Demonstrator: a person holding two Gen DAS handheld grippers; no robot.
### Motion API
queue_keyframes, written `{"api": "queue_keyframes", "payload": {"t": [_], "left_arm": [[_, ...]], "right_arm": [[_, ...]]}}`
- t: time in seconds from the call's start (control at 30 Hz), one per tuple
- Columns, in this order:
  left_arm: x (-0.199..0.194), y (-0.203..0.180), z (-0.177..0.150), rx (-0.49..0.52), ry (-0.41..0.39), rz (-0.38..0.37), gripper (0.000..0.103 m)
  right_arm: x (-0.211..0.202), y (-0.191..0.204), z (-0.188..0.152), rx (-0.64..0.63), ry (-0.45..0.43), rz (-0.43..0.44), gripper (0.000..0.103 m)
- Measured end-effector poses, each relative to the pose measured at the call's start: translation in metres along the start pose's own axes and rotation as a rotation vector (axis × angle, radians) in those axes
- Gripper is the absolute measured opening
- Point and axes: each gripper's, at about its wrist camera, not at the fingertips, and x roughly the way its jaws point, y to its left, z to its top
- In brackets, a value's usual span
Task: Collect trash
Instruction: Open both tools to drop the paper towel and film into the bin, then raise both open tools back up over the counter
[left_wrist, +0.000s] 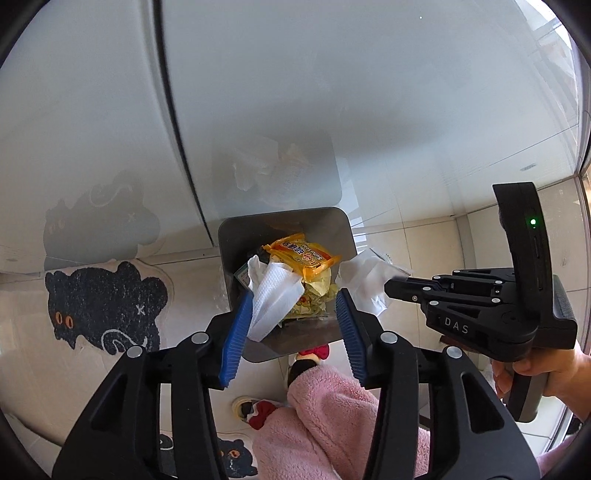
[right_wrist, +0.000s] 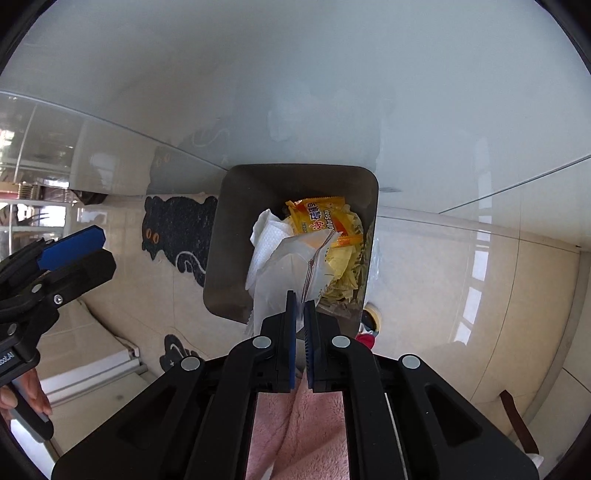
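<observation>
A grey square trash bin (left_wrist: 229, 258) (right_wrist: 221, 258) stands on the floor against a white cabinet. It holds an orange soap wrapper (left_wrist: 303, 256) (right_wrist: 325, 221), white paper tissue (left_wrist: 275, 295) (right_wrist: 267, 236) and yellow scraps. My left gripper (left_wrist: 295, 306) hangs open above the bin, its blue pads on either side of the tissue, and it also shows at the left of the right wrist view (right_wrist: 70, 247). My right gripper (right_wrist: 301, 306) is shut on a clear-white plastic wrapper (right_wrist: 295, 266) over the bin; that wrapper shows beside the bin's right rim in the left wrist view (left_wrist: 369, 280), held by the right gripper (left_wrist: 391, 288).
A black cat-shaped mat (left_wrist: 103, 302) (right_wrist: 181, 229) lies on the beige tiled floor left of the bin. Pink fleece trousers (left_wrist: 332, 417) and slippers with red bows (left_wrist: 314, 352) are below the grippers. A glossy white cabinet front (left_wrist: 295, 110) rises behind the bin.
</observation>
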Motion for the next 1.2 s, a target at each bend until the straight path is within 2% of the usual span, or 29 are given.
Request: {"api": "queue_keyframes", "payload": {"t": [0.2, 0.27, 0.3, 0.33, 0.5, 0.57, 0.6, 0.67, 0.73, 0.77, 0.83, 0.93, 1.03, 1.2], "left_arm": [[-0.011, 0.01, -0.004, -0.028, -0.011, 0.01, 0.048], [-0.016, 0.012, -0.006, -0.037, -0.017, 0.007, 0.049], [-0.019, 0.012, -0.006, -0.038, -0.023, 0.007, 0.049], [-0.023, 0.012, -0.007, -0.04, -0.03, 0.006, 0.05], [-0.047, 0.009, -0.012, -0.046, -0.063, 0.0, 0.053], [-0.061, 0.008, -0.014, -0.045, -0.079, 0.001, 0.058], [-0.07, 0.007, -0.015, -0.045, -0.089, 0.003, 0.061], [-0.09, 0.004, -0.017, -0.044, -0.113, 0.004, 0.067], [-0.115, -0.001, -0.02, -0.037, -0.146, 0.009, 0.078], [-0.126, -0.004, -0.021, -0.032, -0.161, 0.012, 0.081], [-0.151, -0.012, -0.021, -0.015, -0.19, 0.022, 0.087], [-0.189, -0.022, -0.018, 0.008, -0.248, 0.031, 0.091], [-0.227, -0.033, -0.007, 0.03, -0.315, 0.025, 0.093], [-0.28, -0.055, 0.023, 0.091, -0.428, 0.025, 0.095]], "right_arm": [[0.0, 0.009, -0.001, -0.019, 0.028, 0.012, 0.009], [-0.004, 0.012, -0.002, -0.028, 0.024, 0.009, 0.017], [-0.007, 0.013, -0.003, -0.029, 0.023, 0.014, 0.032], [-0.009, 0.015, -0.004, -0.029, 0.02, 0.018, 0.044], [-0.028, 0.02, -0.007, -0.028, -0.007, 0.012, 0.044], [-0.043, 0.023, -0.01, -0.024, -0.026, 0.017, 0.049], [-0.053, 0.025, -0.012, -0.025, -0.039, 0.02, 0.06], [-0.079, 0.03, -0.02, -0.035, -0.077, 0.015, 0.072], [-0.108, 0.034, -0.029, -0.047, -0.115, 0.019, 0.09], [-0.123, 0.035, -0.034, -0.043, -0.134, 0.026, 0.101], [-0.152, 0.035, -0.041, -0.027, -0.157, 0.071, 0.1], [-0.191, 0.035, -0.046, -0.012, -0.181, 0.088, 0.1], [-0.239, 0.037, -0.047, -0.01, -0.277, 0.101, 0.1], [-0.327, 0.034, -0.034, -0.031, -0.471, 0.068, 0.1]]}}
